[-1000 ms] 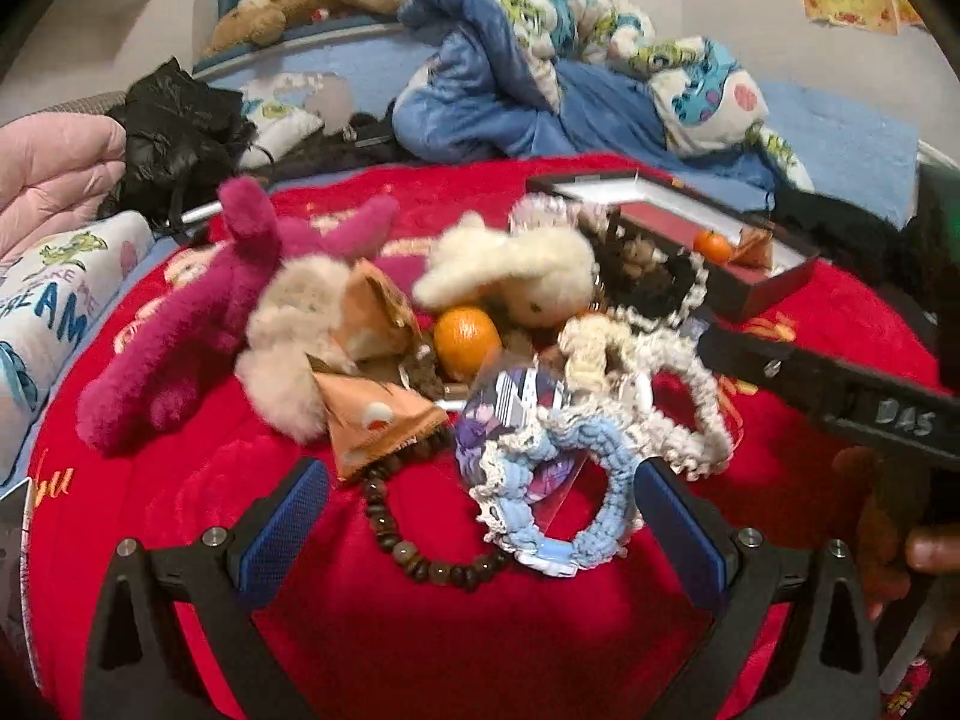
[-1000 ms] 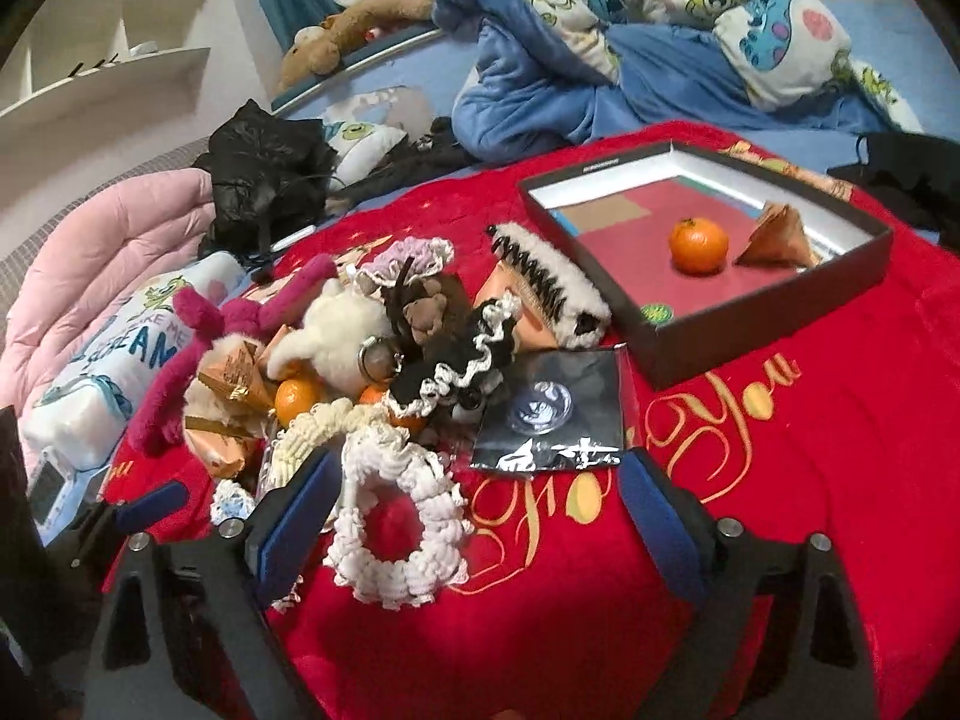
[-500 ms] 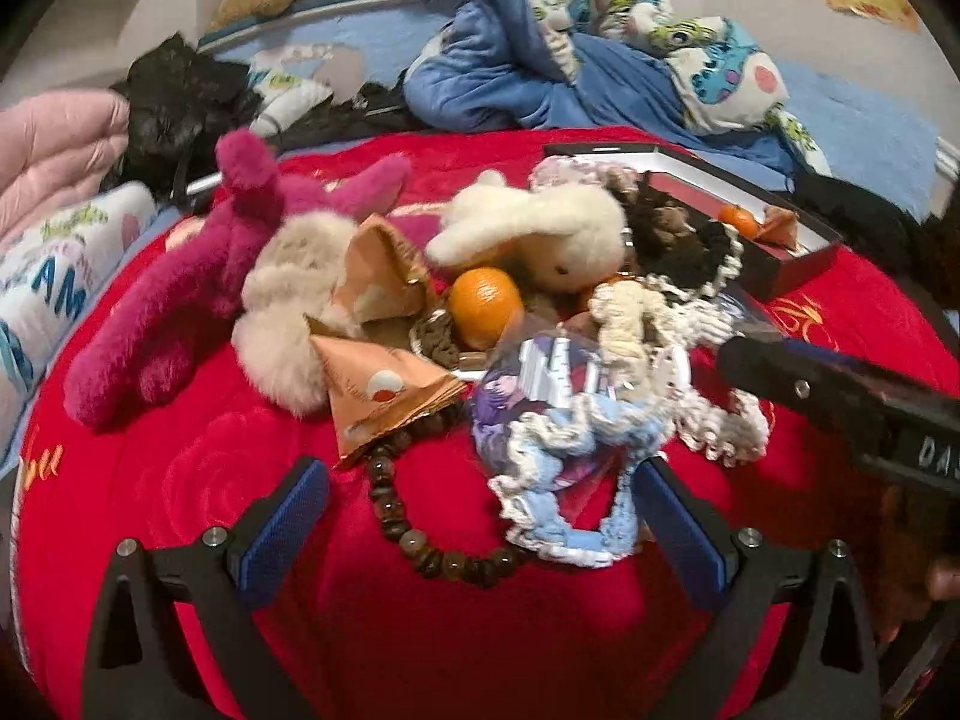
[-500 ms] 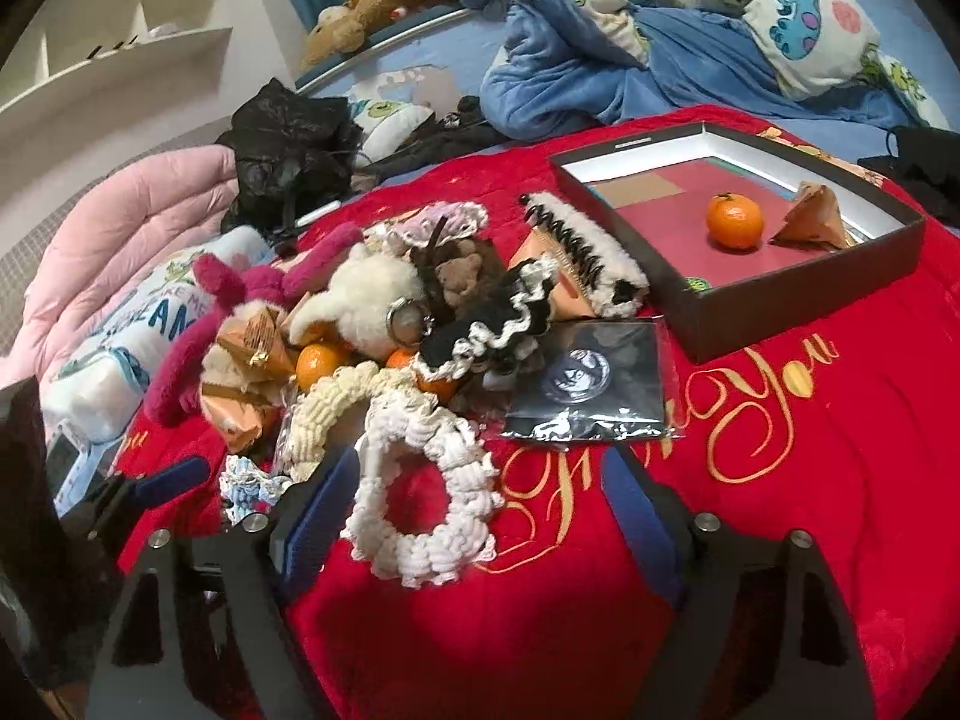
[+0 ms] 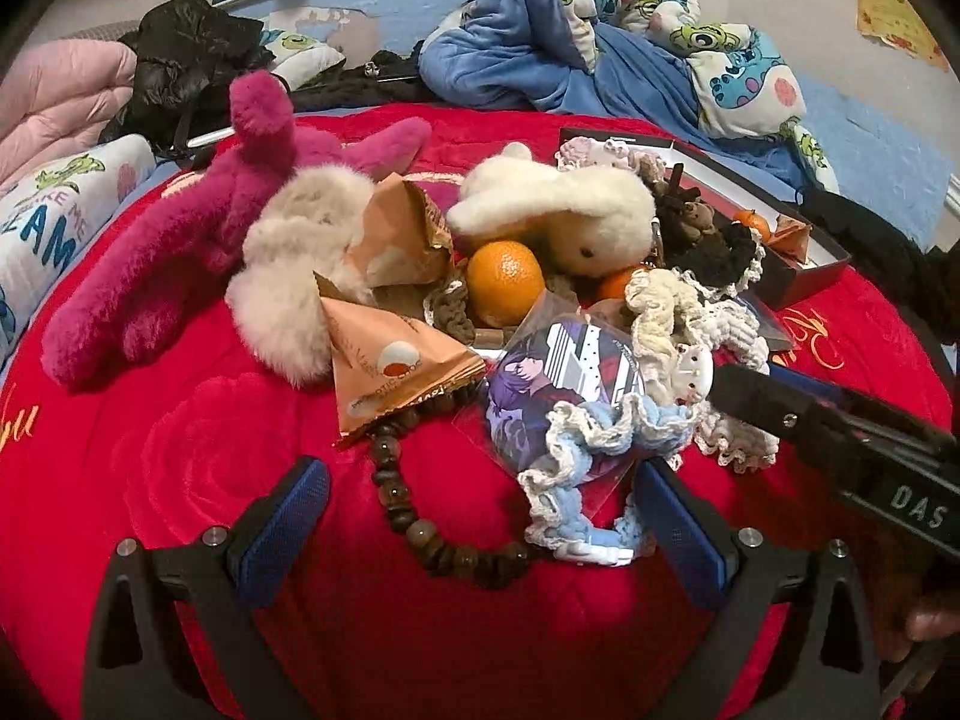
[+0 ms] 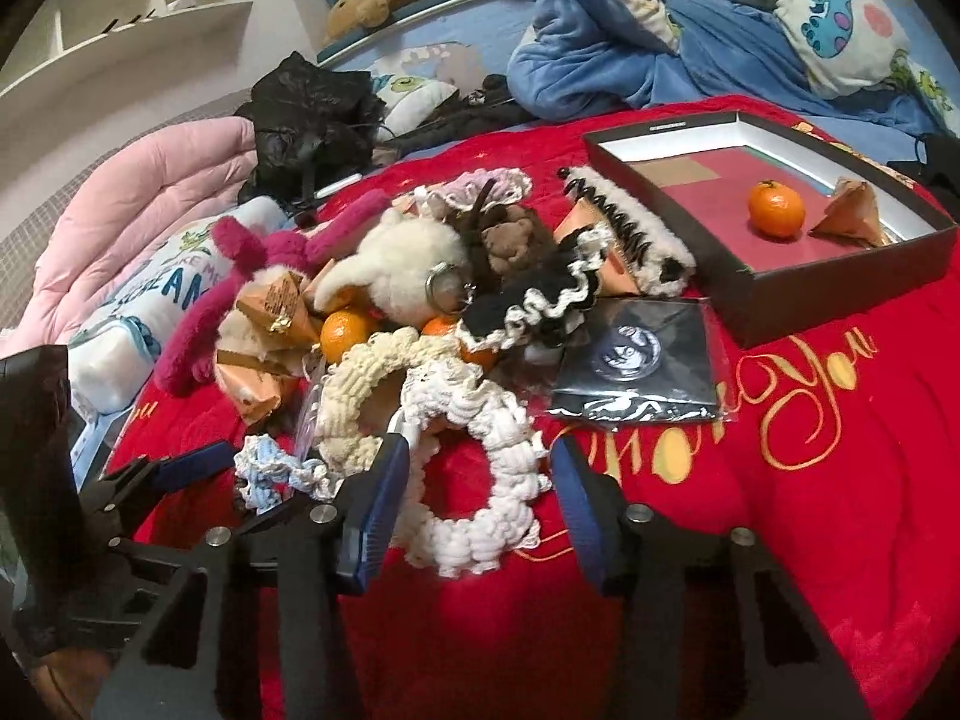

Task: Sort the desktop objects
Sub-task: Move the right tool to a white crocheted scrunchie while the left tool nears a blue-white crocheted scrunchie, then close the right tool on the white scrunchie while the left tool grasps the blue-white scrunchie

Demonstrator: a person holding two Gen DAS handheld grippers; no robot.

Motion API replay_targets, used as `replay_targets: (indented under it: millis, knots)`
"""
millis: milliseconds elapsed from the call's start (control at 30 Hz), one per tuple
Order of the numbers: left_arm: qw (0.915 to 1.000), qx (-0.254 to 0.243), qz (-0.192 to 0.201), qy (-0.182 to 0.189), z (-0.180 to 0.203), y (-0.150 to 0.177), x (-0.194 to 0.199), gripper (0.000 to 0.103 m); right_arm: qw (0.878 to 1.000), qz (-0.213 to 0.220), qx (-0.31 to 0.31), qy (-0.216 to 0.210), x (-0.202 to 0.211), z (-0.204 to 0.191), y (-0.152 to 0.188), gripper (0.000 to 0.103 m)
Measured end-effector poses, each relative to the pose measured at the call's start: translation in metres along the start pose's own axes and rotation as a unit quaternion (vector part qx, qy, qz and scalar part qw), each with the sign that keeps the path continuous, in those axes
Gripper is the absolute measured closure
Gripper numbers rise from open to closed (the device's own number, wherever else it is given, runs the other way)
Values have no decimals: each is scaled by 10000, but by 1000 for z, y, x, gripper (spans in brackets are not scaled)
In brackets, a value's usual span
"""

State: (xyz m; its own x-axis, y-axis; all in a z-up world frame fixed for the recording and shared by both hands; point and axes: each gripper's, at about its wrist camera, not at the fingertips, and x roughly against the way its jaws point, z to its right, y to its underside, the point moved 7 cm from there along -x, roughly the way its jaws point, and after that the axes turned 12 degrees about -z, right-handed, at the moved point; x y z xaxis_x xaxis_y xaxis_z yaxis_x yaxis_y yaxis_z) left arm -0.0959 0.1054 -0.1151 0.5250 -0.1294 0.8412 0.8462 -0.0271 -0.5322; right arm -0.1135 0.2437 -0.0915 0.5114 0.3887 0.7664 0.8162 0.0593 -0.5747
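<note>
My right claw (image 6: 477,501) is closing around the white crochet scrunchie (image 6: 474,480), which lies flat on the red blanket (image 6: 780,510) at the near edge of the pile. The scrunchie sits between my jaws, but the pads are not yet pressing on it as far as I can see. My left claw (image 5: 474,516) stands wide open and holds nothing; the blue-and-white scrunchie (image 5: 591,468) and part of a brown bead string (image 5: 414,516) lie between its fingers.

Beyond my right claw the white scrunchie touches a cream scrunchie (image 6: 366,390), and the blue-and-white one lies just beside my left finger. Farther out the heap holds a mandarin (image 6: 345,333), a cream plush (image 6: 408,264), a black frilled scrunchie (image 6: 540,306) and a black packet (image 6: 642,366). The open box (image 6: 840,294) sits toward the far right edge of the blanket, already holding a mandarin (image 6: 775,208) and an orange triangular packet (image 6: 849,216).

My worry is snagging: the frilly rims overlap, so a lift could drag the cream scrunchie along or tumble the pile. I may also pinch only one side of the soft ring, or catch blanket fabric underneath, and lose it on the way to the box.
</note>
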Motion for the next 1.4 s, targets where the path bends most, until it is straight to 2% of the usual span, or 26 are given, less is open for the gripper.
replay_targets:
  millis: [67,133,167,233,367,500,667,867,1233,1400]
  knots:
    - [10000,-36,16,39,2,-1,0,1,9998,-20,-66,200,-2,2,0,58]
    - [10000,-50,5,79,2,-1,0,6,9995,-37,-173,276,-3,6,0,71]
    - [10000,-47,-7,77,3,0,-1,7,9994,-49,-222,269,-4,8,1,74]
    - [9999,-68,12,123,4,-1,-1,17,9991,-53,-349,213,-5,13,1,79]
    - [9998,-218,33,27,8,1,-1,38,9990,-13,-440,-4,-3,15,1,80]
    - [9986,-494,107,129,19,5,3,69,9993,17,-364,-60,0,10,2,80]
    - [9977,-600,223,235,23,7,9,81,9995,93,-298,-86,3,6,1,87]
    - [9975,-437,282,487,18,7,15,83,9998,126,-104,-94,5,-3,1,89]
    - [9968,-263,256,705,12,12,21,83,9994,117,-273,-172,7,0,3,88]
    - [9980,-50,129,622,3,16,20,72,9996,126,-182,-151,8,-4,4,88]
